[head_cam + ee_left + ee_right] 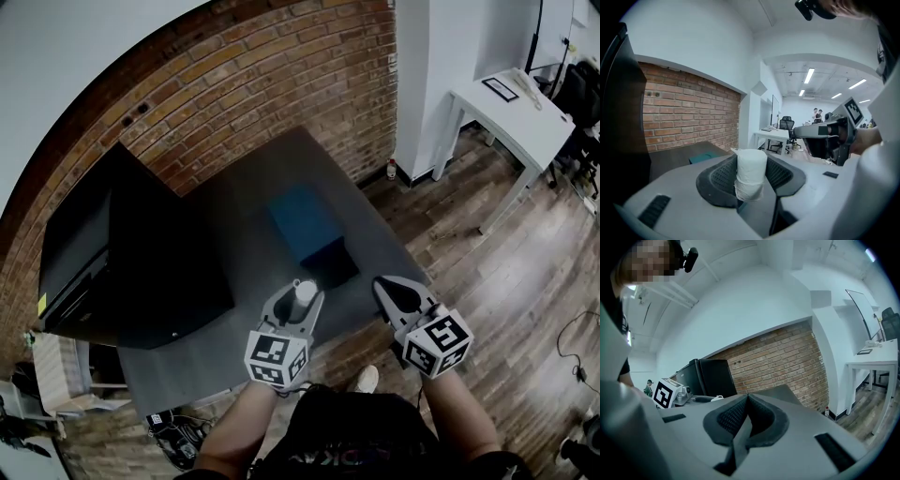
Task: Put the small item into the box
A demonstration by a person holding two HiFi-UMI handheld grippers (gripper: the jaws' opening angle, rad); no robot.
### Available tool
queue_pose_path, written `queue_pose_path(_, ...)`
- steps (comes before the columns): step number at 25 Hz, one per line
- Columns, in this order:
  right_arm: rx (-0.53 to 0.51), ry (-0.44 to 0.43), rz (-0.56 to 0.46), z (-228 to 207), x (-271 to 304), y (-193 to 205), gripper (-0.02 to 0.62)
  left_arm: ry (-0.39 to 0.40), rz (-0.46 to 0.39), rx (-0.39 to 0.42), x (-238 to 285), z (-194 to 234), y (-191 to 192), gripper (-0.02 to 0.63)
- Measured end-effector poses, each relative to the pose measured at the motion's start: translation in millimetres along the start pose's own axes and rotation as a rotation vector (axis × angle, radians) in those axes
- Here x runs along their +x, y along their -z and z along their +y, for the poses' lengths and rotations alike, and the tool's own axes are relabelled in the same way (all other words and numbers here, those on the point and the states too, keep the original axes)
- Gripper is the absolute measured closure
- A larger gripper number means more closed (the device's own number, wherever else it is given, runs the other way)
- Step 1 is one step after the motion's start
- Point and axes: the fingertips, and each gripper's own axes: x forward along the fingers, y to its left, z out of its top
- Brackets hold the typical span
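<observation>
Item, small: one white cylindrical roll (751, 174), clamped between the fingers of the left gripper (302, 298). Long axis upright in the left gripper view, crosswise to the fingers, one flat end up. Held over the dark grey counter (234, 281), just beside the box's near end and outside it.
Box: one, blue, rectangular (302, 223), standing on the counter.
Grippers: two. Right gripper (386, 287) has its fingers pressed together with nothing between them, at the counter's near edge.

Cloth-like white roll (751, 173); matt table (246, 220); rough brick wall (281, 84)
</observation>
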Motion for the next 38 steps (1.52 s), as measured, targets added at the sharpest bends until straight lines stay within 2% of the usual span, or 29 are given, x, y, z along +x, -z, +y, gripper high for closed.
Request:
queue_pose_path(7,0.029,0.001,-0.003,-9.6,-0.7,0.0,0.577,-0.004,0.023,0.025,15.3,-0.4,-4.6,0.408)
queue_pose_path(13,0.038,0.042,-0.019,-25.2,-1.3,0.1,0.577,0.025,0.081,0.075,35.8,-0.6,3.4,0.408)
queue_pose_path(25,0.042,0.123,-0.032,-46.9,18.3,-5.5,0.577,0.122,0.260,0.150,87.7,8.7,46.2,0.408)
queue_pose_path(38,0.093,0.214,0.034,-78.3,38.0,17.6,0.577,0.204,0.483,0.318,142.7,22.9,104.3,0.408)
